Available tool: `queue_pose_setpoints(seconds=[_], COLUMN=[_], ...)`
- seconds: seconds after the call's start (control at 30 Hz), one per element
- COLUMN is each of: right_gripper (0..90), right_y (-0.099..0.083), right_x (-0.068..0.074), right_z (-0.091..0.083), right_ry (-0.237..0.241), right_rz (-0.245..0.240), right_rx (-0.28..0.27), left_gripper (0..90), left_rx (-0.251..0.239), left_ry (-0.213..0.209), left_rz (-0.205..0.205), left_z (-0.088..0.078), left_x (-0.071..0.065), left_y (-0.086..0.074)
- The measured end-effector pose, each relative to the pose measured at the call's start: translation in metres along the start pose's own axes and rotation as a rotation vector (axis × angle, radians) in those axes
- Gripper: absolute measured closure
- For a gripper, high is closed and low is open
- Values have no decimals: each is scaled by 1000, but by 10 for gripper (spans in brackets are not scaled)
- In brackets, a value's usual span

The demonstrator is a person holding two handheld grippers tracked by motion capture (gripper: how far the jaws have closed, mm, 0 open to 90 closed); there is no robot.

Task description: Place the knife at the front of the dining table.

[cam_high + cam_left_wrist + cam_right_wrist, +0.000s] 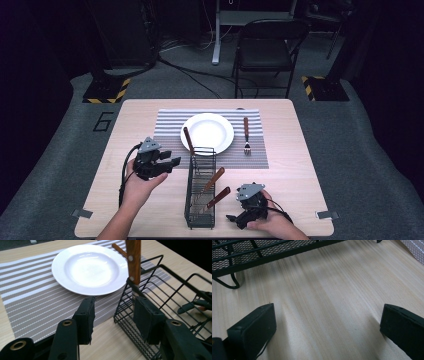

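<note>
A black wire cutlery basket [201, 187] stands on the wooden table in front of a white plate [207, 132]. One wooden-handled utensil [188, 140] stands upright at the basket's far end, and two more [216, 189] lean out of its right side. A wooden-handled fork [246, 135] lies right of the plate. My left gripper [170, 159] is open just left of the basket's far end. In the left gripper view the left gripper [115, 307] has its jaws either side of the basket's [155, 302] corner, below the upright handle [133, 260]. My right gripper [235, 221] is open over bare table [327, 297], right of the basket's near end.
The plate and fork rest on a grey striped placemat [170, 130]. A folding chair [267, 50] and cables stand on the floor beyond the table. Bare tabletop lies left of the left hand and right of the right hand.
</note>
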State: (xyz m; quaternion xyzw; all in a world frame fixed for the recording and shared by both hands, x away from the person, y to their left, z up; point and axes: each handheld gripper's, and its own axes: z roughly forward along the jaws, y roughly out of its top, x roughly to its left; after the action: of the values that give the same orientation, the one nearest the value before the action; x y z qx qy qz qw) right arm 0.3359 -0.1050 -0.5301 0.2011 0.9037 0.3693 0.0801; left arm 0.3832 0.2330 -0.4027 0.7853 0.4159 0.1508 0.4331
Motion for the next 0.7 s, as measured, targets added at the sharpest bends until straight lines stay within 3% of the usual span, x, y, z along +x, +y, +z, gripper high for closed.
queue_pose_setpoints(seconds=[0.47,0.7], right_gripper=[0,0], right_y=[0,0], right_x=[0,0], right_z=[0,0], right_ry=[0,0], right_rz=[0,0], right_rx=[0,0], left_gripper=[541,548], left_rx=[-8,-10], left_ry=[-36,-26], left_rz=[-11,-15], left_z=[18,24], left_x=[-11,-13], left_y=[13,18])
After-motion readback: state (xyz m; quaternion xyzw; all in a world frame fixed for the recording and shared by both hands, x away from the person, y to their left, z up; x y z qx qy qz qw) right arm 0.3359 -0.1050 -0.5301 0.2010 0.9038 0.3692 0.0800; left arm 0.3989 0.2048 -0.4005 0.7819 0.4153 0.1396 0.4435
